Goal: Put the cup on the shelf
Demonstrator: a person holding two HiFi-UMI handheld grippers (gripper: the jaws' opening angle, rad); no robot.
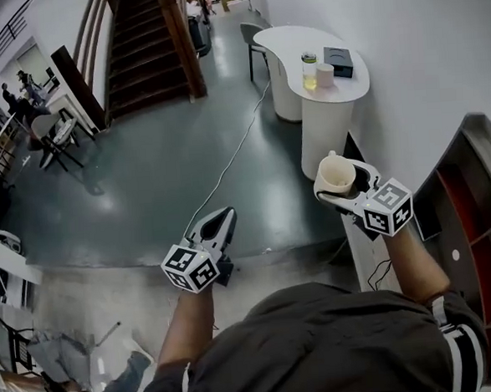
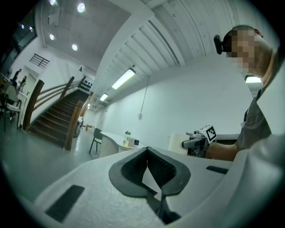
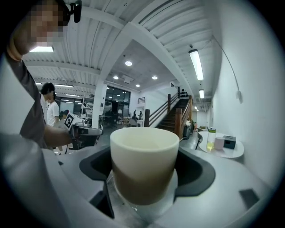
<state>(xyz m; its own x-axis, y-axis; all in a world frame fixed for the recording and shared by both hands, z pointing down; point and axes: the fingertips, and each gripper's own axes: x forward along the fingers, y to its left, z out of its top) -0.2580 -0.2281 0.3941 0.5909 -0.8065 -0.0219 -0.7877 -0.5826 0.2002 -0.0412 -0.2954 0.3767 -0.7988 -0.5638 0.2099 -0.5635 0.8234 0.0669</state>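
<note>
I see right gripper [image 1: 346, 185] fingers pinching cup [image 1: 334, 175] round lower body; cup upright, long axis vertical, mouth up, held in air. Left gripper [image 1: 221, 221] fingers pressed together, empty, at 9 o'clock of cup. Shelf [image 1: 471, 209] at 3 o'clock of cup, well apart; right hand nearer, so I judge next move goes rightward

We see the cup [image 3: 143, 164] as smooth and matt. The left gripper [image 2: 147, 165] has a pale, matt plastic shell and dark, ribbed, rubbery pads [image 2: 131, 171]. The white table [image 1: 289, 41] looks smooth. Left of it, the floor [image 1: 144, 181] is glossy and mirrors the light, and the staircase [image 1: 147, 47] looks like dark wood. The person's shirt [image 1: 323, 345] is matt cloth.
</note>
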